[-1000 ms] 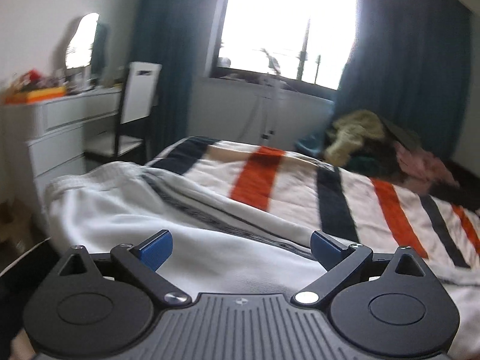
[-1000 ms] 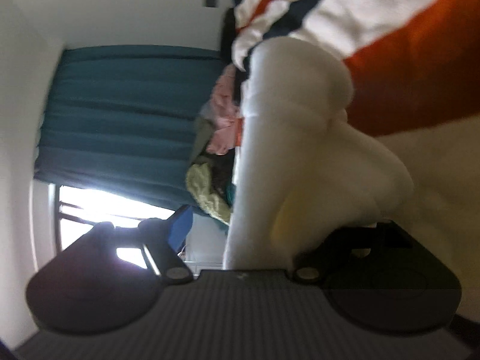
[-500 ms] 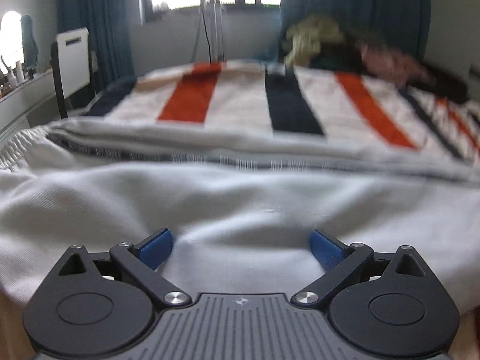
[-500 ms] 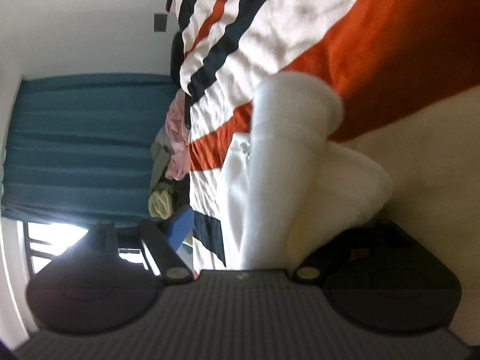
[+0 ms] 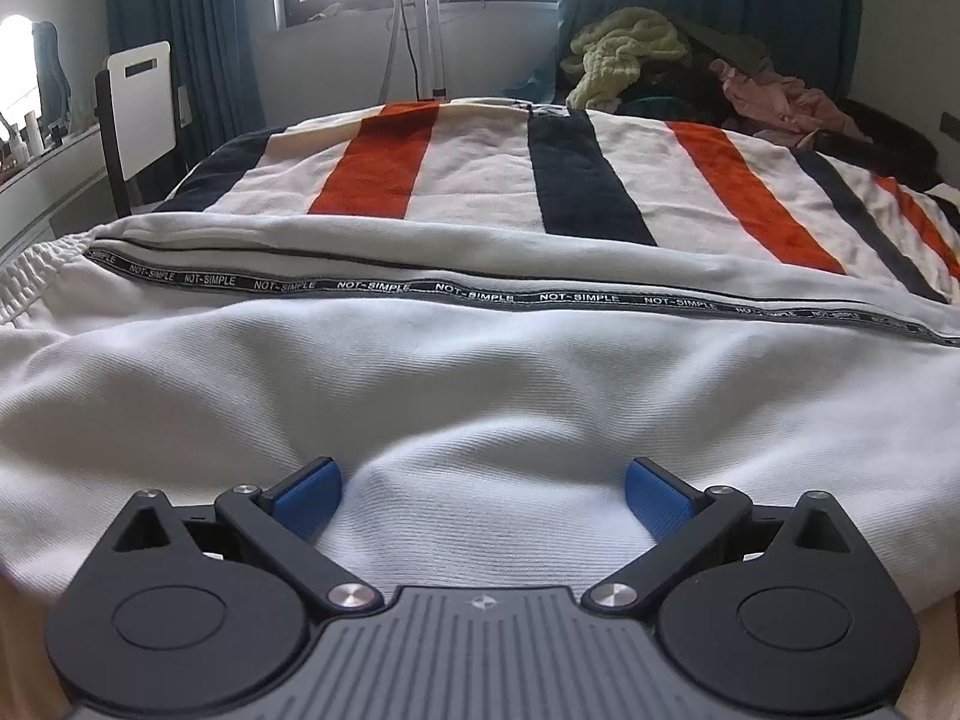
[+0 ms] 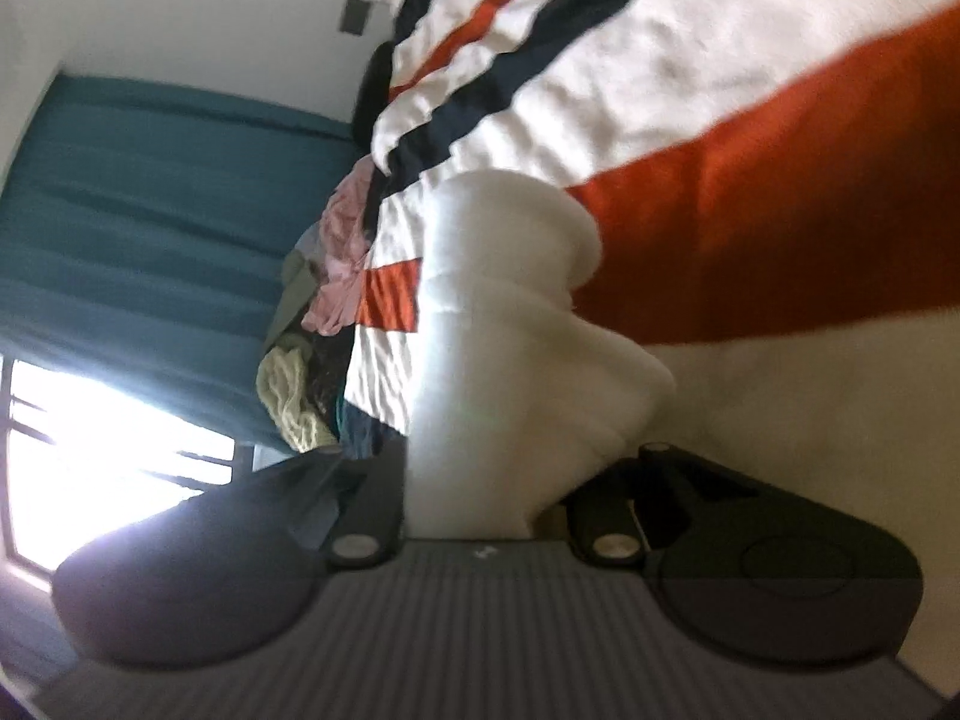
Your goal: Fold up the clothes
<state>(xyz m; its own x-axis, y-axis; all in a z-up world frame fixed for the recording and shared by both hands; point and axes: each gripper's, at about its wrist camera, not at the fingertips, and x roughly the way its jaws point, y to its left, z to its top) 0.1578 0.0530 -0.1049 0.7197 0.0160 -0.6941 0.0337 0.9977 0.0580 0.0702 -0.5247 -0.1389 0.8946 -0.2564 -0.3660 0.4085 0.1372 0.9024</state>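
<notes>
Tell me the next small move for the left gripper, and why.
Probably close the left gripper: its jaws stand open with a ridge of the white trousers bunched between the blue pads, while the right gripper is clamped on white fabric.

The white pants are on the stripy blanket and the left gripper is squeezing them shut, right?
Not quite. The left wrist view shows the left gripper open, its blue pads wide apart over the white pants. The pants do lie on the stripy blanket.
</notes>
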